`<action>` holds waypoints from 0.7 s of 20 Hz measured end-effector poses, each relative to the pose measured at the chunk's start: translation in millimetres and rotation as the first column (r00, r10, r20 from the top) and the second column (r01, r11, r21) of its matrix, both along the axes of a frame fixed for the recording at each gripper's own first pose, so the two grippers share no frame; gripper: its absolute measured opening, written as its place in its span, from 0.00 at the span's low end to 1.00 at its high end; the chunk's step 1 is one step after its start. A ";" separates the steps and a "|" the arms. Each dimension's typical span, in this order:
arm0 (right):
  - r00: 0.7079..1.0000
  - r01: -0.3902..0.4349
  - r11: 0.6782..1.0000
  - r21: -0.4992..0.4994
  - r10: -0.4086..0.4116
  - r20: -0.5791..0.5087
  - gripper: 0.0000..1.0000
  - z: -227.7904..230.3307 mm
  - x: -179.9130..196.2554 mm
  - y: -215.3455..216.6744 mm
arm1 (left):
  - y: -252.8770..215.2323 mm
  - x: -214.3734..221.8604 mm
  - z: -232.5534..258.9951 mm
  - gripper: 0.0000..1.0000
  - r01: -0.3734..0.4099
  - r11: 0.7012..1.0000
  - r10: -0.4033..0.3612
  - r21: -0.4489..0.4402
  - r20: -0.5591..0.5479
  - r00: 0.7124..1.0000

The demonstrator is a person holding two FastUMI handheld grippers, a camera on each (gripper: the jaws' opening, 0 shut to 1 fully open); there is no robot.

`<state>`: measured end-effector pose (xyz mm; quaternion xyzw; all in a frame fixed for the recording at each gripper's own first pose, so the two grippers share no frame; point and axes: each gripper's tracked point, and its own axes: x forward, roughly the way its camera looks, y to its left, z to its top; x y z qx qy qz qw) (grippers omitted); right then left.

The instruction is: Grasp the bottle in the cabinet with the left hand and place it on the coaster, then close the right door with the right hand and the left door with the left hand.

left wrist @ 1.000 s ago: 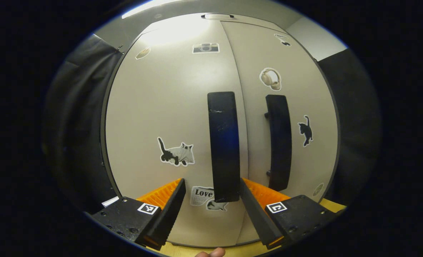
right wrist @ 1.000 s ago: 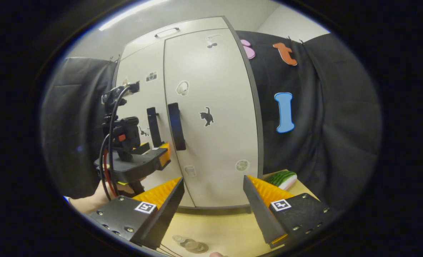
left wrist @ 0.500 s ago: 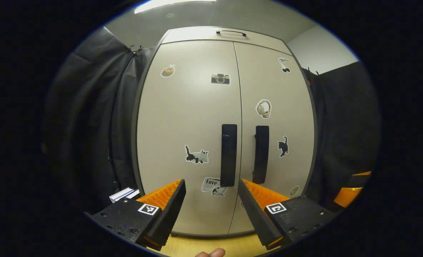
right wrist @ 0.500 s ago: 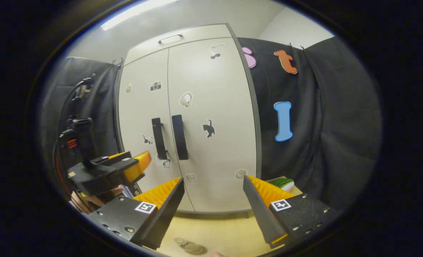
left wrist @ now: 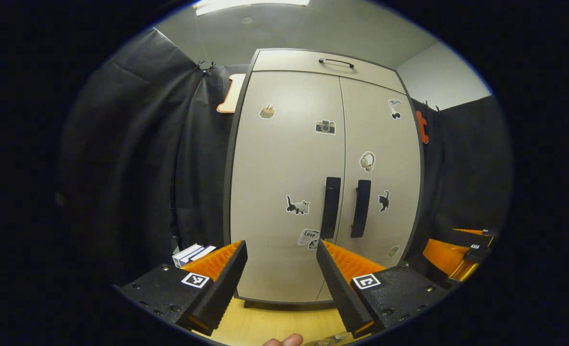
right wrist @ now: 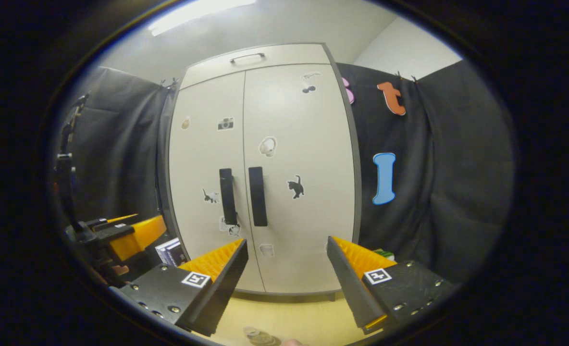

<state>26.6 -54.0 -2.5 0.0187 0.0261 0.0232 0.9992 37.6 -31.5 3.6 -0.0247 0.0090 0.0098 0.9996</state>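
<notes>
Facing the cabinet (left wrist: pixel 323 182) with both doors sitting flush and both claws standing released, gripping nothing.

Left gripper (left wrist: pixel 280 283) and right gripper (right wrist: pixel 287 283) are hovering well apart from the left door (left wrist: pixel 284 168) and right door (right wrist: pixel 299 158), which suggests the closing is done. The bottle itself is hard to make out; something glassy is showing at the table (right wrist: pixel 294 312) edge below the right gripper, possibly it. Black cloth is draping the booth on either side, with books (left wrist: pixel 191 253) lying beside the cabinet.

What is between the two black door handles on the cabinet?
Only the thin vertical seam where both shut doors meet lies between the left handle and the right handle, seen in the left gripper view.
</notes>
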 end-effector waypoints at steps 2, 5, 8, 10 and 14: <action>1.000 -0.001 1.000 0.002 0.001 0.012 1.00 3.8 0.0 7.9 | 3.9 -6.4 0.4 0.93 0.000 1.000 0.000 0.011 0.002 1.000; 1.000 0.012 1.000 -0.017 -0.011 0.026 1.00 6.5 -0.4 12.6 | 12.8 -9.0 -3.6 0.93 -0.010 1.000 0.011 0.026 -0.011 1.000; 0.999 0.020 1.000 -0.024 -0.019 0.032 1.00 7.6 -0.6 14.4 | 18.0 -12.6 -8.5 0.93 -0.018 1.000 0.018 -0.014 -0.032 0.999; 0.999 0.031 0.999 -0.031 -0.030 0.040 1.00 9.0 -1.3 12.7 | 20.9 -13.4 -10.4 0.93 -0.019 1.000 0.018 -0.017 -0.033 0.999; 0.999 0.034 0.999 -0.029 -0.033 0.039 1.00 9.6 -3.5 11.3 | 19.1 -14.9 -8.4 0.93 -0.014 1.000 0.014 -0.002 -0.023 1.000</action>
